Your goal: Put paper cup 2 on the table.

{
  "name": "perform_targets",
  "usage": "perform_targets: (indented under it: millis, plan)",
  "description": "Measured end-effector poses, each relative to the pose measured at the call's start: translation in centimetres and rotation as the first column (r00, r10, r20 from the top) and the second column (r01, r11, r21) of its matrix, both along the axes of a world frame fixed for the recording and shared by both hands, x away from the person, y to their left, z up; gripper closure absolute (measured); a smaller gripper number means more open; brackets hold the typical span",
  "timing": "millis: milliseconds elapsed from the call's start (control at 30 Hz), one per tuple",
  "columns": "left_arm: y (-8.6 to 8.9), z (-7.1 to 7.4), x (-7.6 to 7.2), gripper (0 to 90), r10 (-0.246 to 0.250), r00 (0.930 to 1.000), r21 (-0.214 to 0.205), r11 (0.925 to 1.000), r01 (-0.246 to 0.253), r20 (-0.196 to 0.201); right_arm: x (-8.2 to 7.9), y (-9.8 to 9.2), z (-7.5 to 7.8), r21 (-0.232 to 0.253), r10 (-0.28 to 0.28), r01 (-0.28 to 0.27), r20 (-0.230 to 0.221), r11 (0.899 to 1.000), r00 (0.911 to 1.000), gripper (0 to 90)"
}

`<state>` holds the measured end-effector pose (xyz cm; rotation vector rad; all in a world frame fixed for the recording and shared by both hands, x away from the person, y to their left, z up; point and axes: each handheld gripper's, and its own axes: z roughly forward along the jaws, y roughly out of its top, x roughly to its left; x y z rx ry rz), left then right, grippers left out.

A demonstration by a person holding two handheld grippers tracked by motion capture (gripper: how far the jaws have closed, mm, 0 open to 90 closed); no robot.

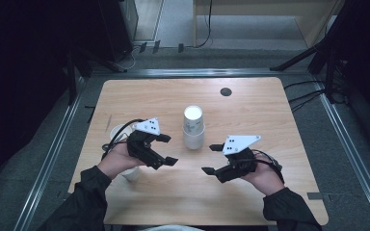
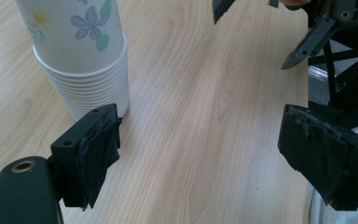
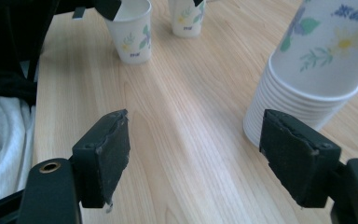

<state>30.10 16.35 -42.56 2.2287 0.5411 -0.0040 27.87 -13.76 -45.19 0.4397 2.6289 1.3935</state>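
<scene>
An upside-down stack of white floral paper cups [image 1: 193, 127] stands in the middle of the wooden table [image 1: 250, 106]. My left gripper [image 1: 169, 149] sits just left of the stack, jaws open with nothing between them. In the left gripper view the stack [image 2: 81, 56] rises beyond the left jaw of that gripper [image 2: 200, 154]. My right gripper [image 1: 208, 159] is to the right and nearer the front edge, also open and empty. In the right gripper view the stack [image 3: 317, 70] stands past the right jaw of this gripper [image 3: 196, 158].
Two single floral cups [image 3: 131, 30] [image 3: 186, 16] stand upright on the table's left side, partly behind my left hand in the high view [image 1: 118, 132]. A black round grommet [image 1: 226, 92] sits near the far edge. Dark stands flank the table.
</scene>
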Motion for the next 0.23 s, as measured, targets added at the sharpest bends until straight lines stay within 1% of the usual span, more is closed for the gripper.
perform_targets:
  millis: [33,100,233]
  plan:
    - [-0.09,-0.02,0.0,13.2,0.004,1.0,-0.002,1.0,-0.004,-0.003,-0.15,-0.17,-0.07,-0.004,-0.001,0.001,-0.005,1.0,1.0,24.2]
    - [-0.21,-0.05,-0.02,13.1,0.012,0.9999,-0.01,0.9999,-0.012,-0.01,-0.27,-0.49,-0.18,-0.013,-0.004,0.004,0.007,1.0,1.0,24.1]
    - [-0.33,-0.13,0.13,13.1,0.037,0.9989,-0.019,0.9991,-0.037,-0.028,-0.14,-0.9,-0.28,-0.013,-0.005,0.005,0.006,1.0,1.0,22.7]
